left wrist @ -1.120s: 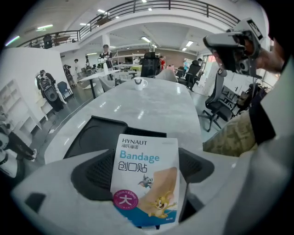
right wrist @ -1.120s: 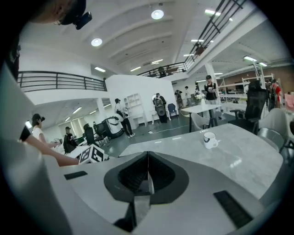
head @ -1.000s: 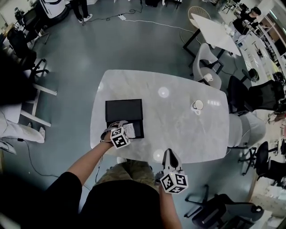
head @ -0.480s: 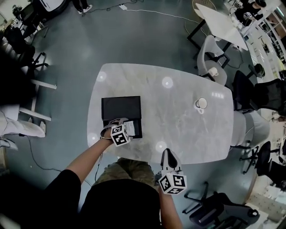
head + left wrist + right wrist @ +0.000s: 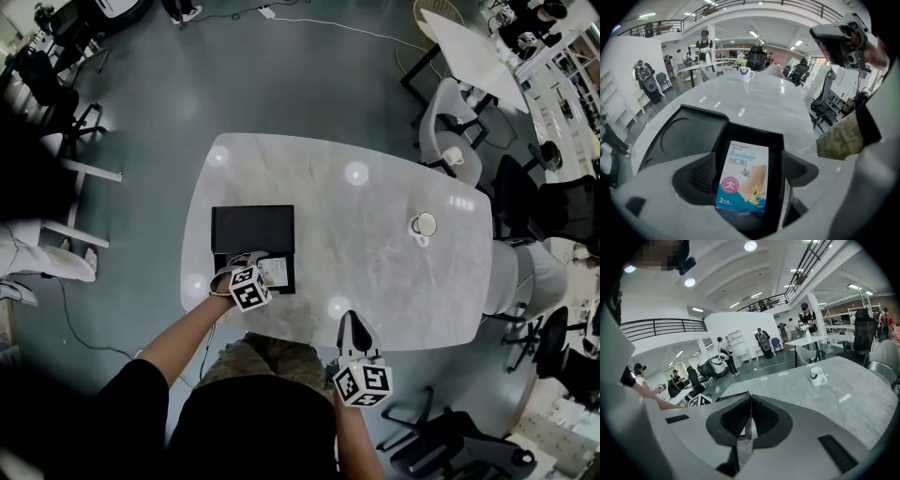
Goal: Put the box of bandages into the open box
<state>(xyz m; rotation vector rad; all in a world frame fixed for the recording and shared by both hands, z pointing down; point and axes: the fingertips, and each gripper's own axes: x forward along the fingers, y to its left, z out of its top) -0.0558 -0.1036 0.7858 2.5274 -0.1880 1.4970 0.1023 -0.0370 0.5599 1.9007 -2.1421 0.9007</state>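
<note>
The bandage box [image 5: 743,177], white and blue with "Bandage" printed on it, lies flat in the tray of the open black box [image 5: 776,143], whose lid [image 5: 686,133] lies flat to the left. My left gripper [image 5: 747,174] hovers just over it, open, a jaw on each side with a gap on the right. In the head view the black box [image 5: 251,228] is on the table's left part, the bandage box [image 5: 275,272] showing beside my left gripper [image 5: 253,262]. My right gripper [image 5: 354,327] hangs shut and empty at the table's front edge; its pads [image 5: 740,417] meet.
A white mug [image 5: 423,224] stands on the grey marble table [image 5: 366,253] at the right, also in the right gripper view as the mug [image 5: 817,375]. Office chairs [image 5: 450,150] and another table stand beyond. People stand far off in the hall.
Neither gripper has visibly moved. Only the head view has shifted slightly; the bandage box stays in the tray.
</note>
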